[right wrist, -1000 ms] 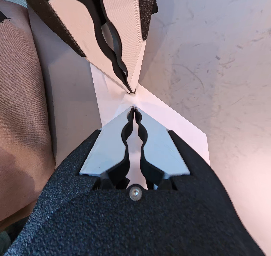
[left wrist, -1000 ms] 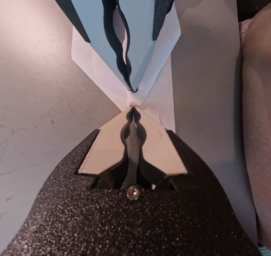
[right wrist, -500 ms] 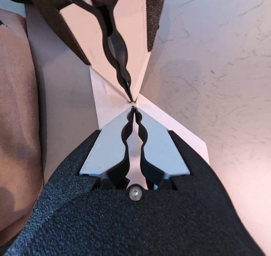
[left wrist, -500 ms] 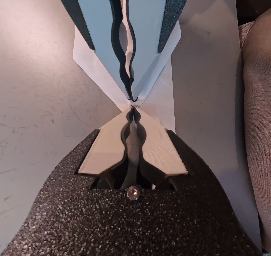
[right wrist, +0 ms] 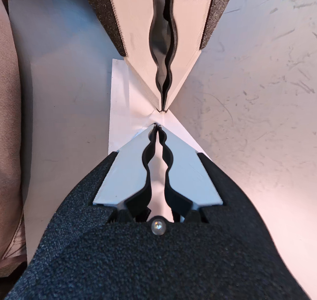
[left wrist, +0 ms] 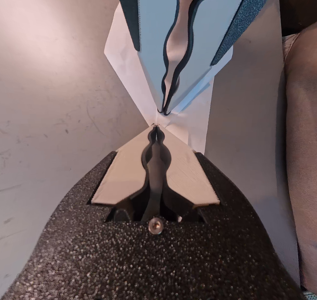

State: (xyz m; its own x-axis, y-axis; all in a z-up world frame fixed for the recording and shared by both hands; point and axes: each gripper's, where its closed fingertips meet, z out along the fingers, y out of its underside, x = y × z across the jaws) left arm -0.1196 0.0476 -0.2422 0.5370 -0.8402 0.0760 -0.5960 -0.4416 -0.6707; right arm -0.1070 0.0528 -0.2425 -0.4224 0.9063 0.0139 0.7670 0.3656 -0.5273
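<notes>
a white sheet of paper lies on a pale, scuffed tabletop, folded so that slanting edges run in from both ends and narrow to a creased waist in the middle, with small wrinkles fanning out there; in the right wrist view the same paper shows one straight long edge on the side toward the table's rim and a diagonal folded edge on the other side. the paper sits close to the table's edge, where a person's brownish-clad leg lies just beyond the rim, so room on that side is tight, while the other side is broad bare tabletop marked with scratches. the two grippers face each other tip to tip over the paper's waist, only a sliver of creased paper between them. the left gripper, with beige finger faces, has its tips pressed together at the crease, and they seem to be nipping the paper, though whether any is truly caught between them cannot be told. the right gripper, with pale blue finger faces, likewise has its tips closed against each other on the paper; in the left wrist view its tips meet, with a wavy gap farther back between the fingers.
</notes>
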